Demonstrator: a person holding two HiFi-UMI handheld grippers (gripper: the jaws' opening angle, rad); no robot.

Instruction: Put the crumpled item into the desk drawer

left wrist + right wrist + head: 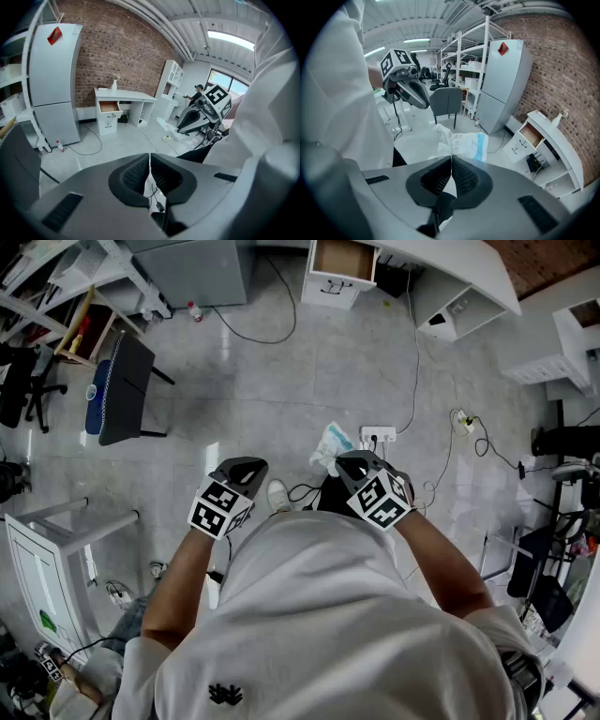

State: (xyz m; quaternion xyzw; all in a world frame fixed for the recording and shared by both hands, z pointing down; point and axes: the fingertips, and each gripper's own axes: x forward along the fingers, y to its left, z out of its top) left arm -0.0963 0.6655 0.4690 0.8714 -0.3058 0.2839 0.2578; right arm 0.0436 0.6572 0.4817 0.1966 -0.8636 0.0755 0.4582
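- Right gripper view: the right tongs point(451, 158) pinch one corner of the crumpled white-and-blue bag point(465, 141), which sticks out just past their tips.
- The left tongs point(149, 157) are pressed together on nothing.
- Far across the floor point(281, 381), well apart from both tongs, the drawer point(342, 259) stands open.

white short-sleeved shirt point(328, 615) with a black emblem point(225, 695); grey left tongs point(150, 159) and right tongs point(451, 161) with black ribbed pads point(133, 176).
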